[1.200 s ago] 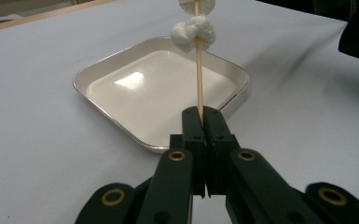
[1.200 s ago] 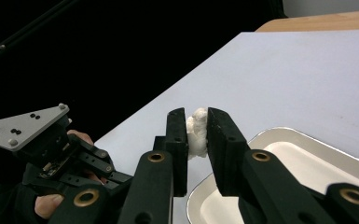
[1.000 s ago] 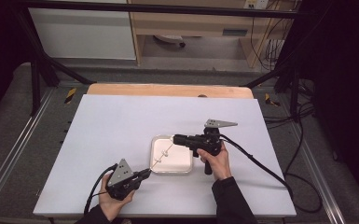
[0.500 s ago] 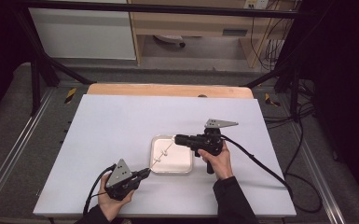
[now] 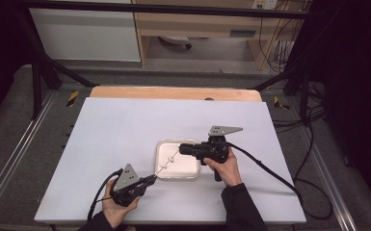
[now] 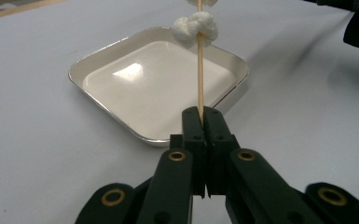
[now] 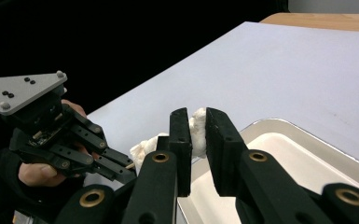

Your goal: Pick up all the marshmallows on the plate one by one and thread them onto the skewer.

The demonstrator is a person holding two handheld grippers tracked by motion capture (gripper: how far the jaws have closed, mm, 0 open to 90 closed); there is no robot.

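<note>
- High view: a white tray (image 5: 192,172) sits just right of the table's (image 5: 125,125) centre, toward the near edge. The left gripper (image 5: 150,180), at seven o'clock from the tray, and the right gripper (image 5: 183,148), at two o'clock, face each other along a thin wooden skewer (image 5: 166,163) slanting over the tray's left side.
- Left gripper view: the jaws are clenched on the skewer's bare end, and the stick runs toward twelve o'clock above the tray, with a white marshmallow (image 6: 196,27) threaded on it farther up.
- Right gripper view: the jaws are clamped on a second marshmallow (image 7: 197,130) on the skewer, with another at nine o'clock of it, nearer the left gripper.
- Step, as I judge it: working the pinched marshmallow along the stick. Next, the left hand should hold the skewer steady while the right slides the piece straight along it, without bending the stick.
</note>
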